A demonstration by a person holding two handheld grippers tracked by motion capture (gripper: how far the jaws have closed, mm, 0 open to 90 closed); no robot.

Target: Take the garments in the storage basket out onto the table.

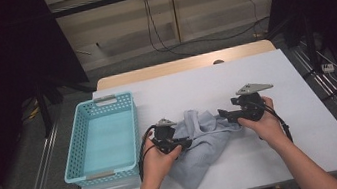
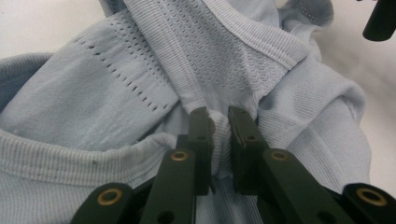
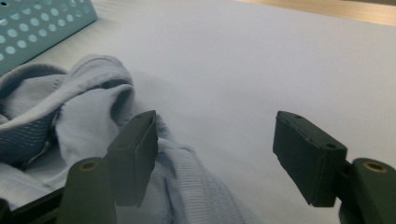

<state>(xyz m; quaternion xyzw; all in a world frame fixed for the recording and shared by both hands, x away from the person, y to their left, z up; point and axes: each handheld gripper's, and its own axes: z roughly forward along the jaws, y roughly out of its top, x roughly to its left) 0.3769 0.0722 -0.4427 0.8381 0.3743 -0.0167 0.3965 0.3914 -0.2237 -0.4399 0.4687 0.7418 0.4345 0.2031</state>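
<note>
While a crumpled pale-blue garment [image 1: 202, 140] lies mid-table on the white sheet [image 1: 274, 73], just right of a turquoise basket [image 1: 102, 134], two hand-held grippers work it from opposite sides. L gripper [image 1: 184, 144], at the cloth's left edge in the high view, has its jaws nearly together and pinched on a fold of ribbed knit; its own view shows the fabric [image 2: 154, 84] bunched between and around the two black pads, w/ a strap rising from the tips and perforated mesh beyond. R gripper [image 1: 224, 115] sits at the cloth's upper-right edge, jaws well apart and gripping nothing; its view puts one pad [image 3: 133, 151] just in front of a loose fold [image 3: 93, 102], whether touching is unclear, and the other pad over bare table, clear of the fabric. Most of the garment lies btwn the two tools, its lower corner trailing toward the person's side. Basket corner [image 3: 37, 23] shows beyond the cloth in the R gripper view.
</note>
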